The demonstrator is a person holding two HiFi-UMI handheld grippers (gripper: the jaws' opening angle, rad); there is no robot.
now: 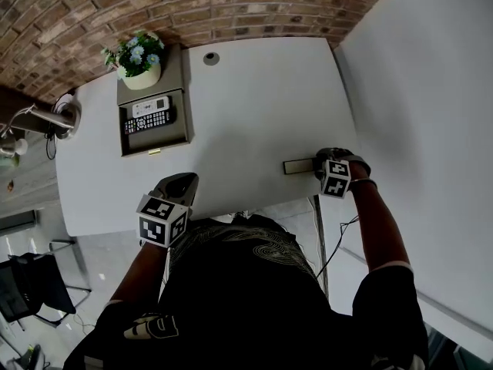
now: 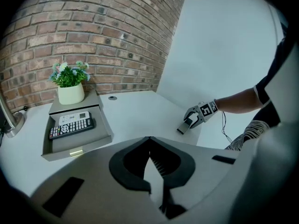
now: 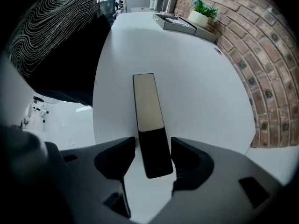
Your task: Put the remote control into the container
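We are standing over a white tabletop (image 1: 254,106) that is running up against a red brick wall (image 1: 192,6). At its far left corner a grey box-shaped container (image 1: 187,122) is sitting open, and a green plant in a cream pot (image 1: 140,62) is standing on its back part. We are holding our left gripper (image 2: 149,139) over the tabletop's near edge, well apart from the container, its fingers (image 2: 117,169) meeting at the tips and gripping nothing. Our right gripper (image 3: 153,146) is pointing down near the right end of that edge. Its fingers (image 3: 117,158) are standing wide on either side of a slim remote control (image 3: 149,111) with a pale face and a black end, the pads not pressing on it. That remote is lying flat on the tabletop, well apart from the container. Inside the container a black buttoned remote (image 1: 148,120) and a smaller white one (image 1: 150,106) are lying side by side.
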